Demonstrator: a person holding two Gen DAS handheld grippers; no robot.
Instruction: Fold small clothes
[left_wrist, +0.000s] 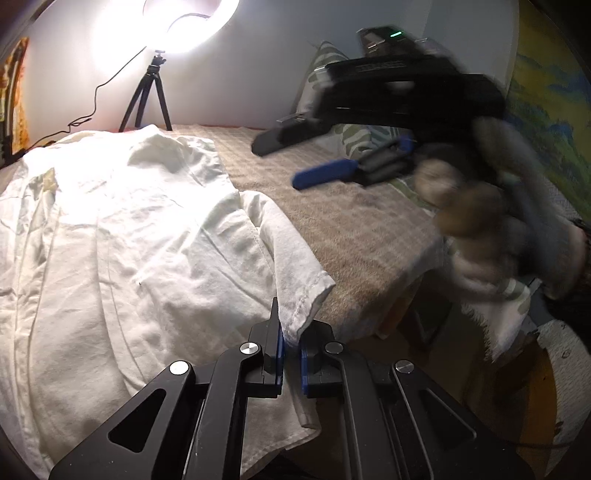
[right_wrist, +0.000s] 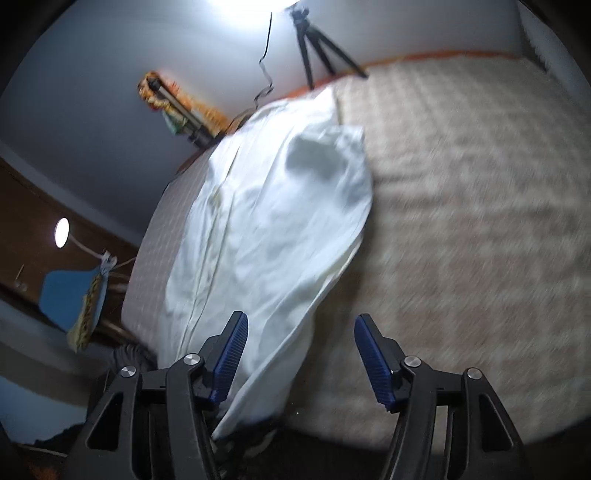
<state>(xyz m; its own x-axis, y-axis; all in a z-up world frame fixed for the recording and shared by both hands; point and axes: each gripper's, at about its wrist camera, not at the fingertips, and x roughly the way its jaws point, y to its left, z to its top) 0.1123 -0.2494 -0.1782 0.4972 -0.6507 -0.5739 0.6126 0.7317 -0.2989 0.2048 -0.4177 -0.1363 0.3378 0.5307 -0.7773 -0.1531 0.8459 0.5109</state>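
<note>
Left gripper (left_wrist: 291, 345): pinching the hem of the white shirt's sleeve (left_wrist: 295, 266), jaws nearly touching. Right gripper (right_wrist: 299, 354): hanging with jaws standing wide, holding nothing (blurred in the left view). White shirt (right_wrist: 266, 221): lying spread on the beige bedspread (right_wrist: 461, 221), its near edge drooping over the side. Ring light tripod (left_wrist: 147, 99): standing behind.

My right gripper (left_wrist: 325, 162) and hand (left_wrist: 480, 206) smear with blur; shirt (left_wrist: 122, 229) cut off at left edge.
</note>
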